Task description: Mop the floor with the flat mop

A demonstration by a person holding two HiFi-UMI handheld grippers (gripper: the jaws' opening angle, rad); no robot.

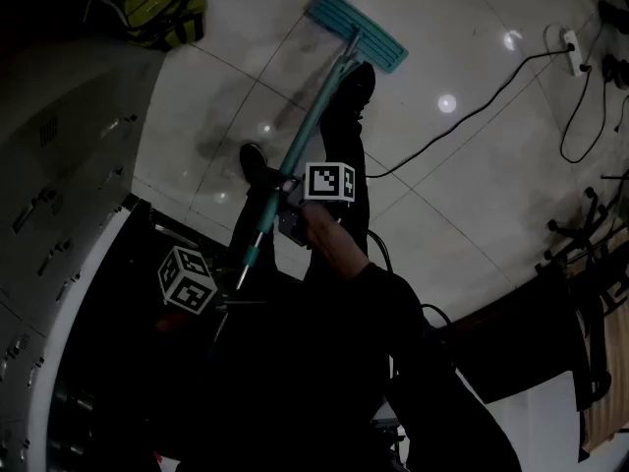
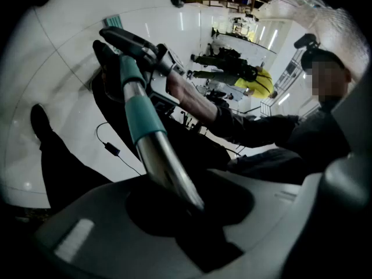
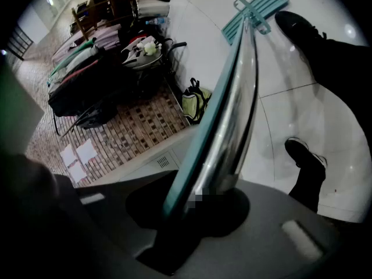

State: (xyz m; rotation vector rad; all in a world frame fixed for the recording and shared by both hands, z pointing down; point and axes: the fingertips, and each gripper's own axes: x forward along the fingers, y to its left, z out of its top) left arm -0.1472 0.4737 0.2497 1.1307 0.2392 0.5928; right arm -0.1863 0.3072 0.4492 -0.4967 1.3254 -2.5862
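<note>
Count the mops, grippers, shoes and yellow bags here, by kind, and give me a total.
mop: 1
left gripper and right gripper: 2
shoes: 2
yellow bag: 1
total: 6

dark long sleeve [image 1: 393, 308], dark trousers [image 1: 344, 160], black shoes [image 1: 356, 85], grey hand-held grippers [image 2: 195, 208] [image 3: 197, 208], black-and-white marker cubes [image 1: 329, 181]

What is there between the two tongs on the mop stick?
Just a short piece of the mop handle with its teal sleeve. The head view shows it running from the left tongs to the right tongs, both shut on it.
</note>
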